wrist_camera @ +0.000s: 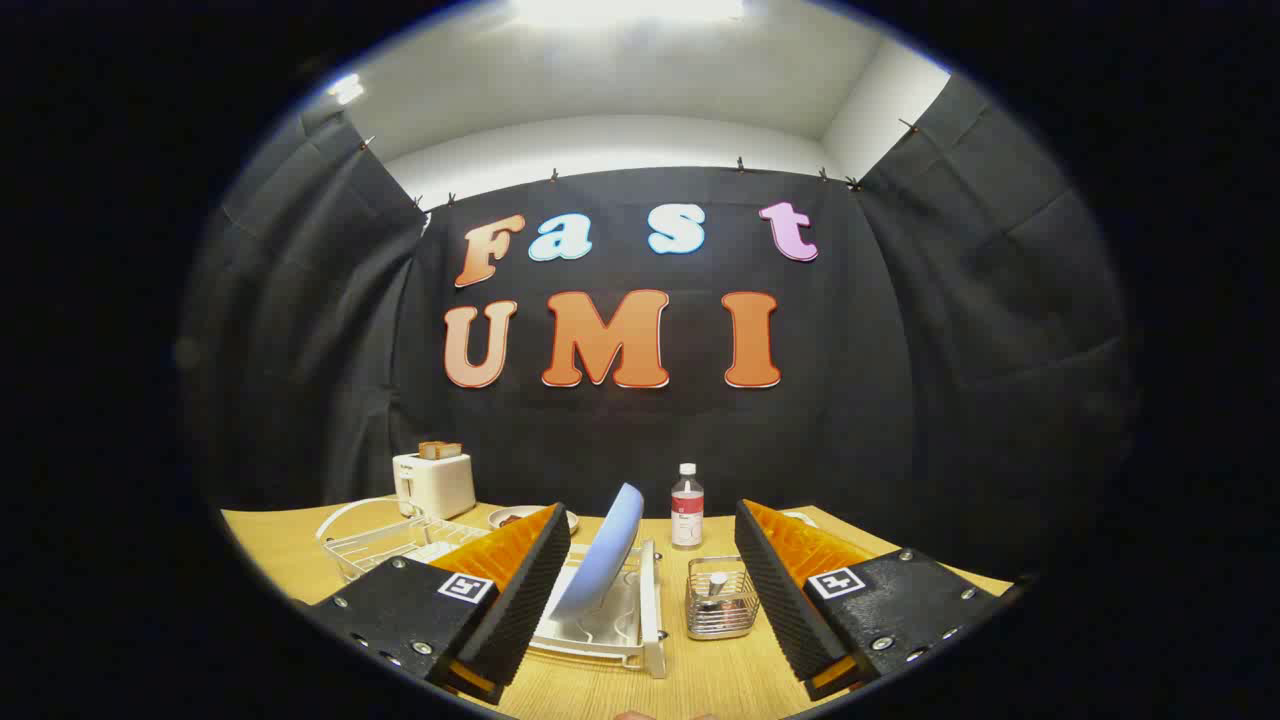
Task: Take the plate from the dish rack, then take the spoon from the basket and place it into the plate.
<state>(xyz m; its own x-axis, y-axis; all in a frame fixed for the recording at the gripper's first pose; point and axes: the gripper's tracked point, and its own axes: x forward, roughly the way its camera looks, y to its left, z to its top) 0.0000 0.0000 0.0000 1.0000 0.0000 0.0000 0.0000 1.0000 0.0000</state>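
Note:
A light blue plate point(606, 552) stands on edge in a metal dish rack point(630, 625) on the wooden table, just ahead of my fingers and close to the left one. A small wire basket point(721, 603) sits right of the rack, with a spoon handle point(717, 581) poking up inside it. My gripper point(650, 590) is open and holds nothing; the rack and basket show in the gap between its fingers.
A clear bottle with a white cap point(687, 508) stands beyond the basket. A white toaster point(433, 482) with bread sits at the back left, with a white wire tray point(385, 540) in front of it. A small dish point(515, 516) lies behind the left finger.

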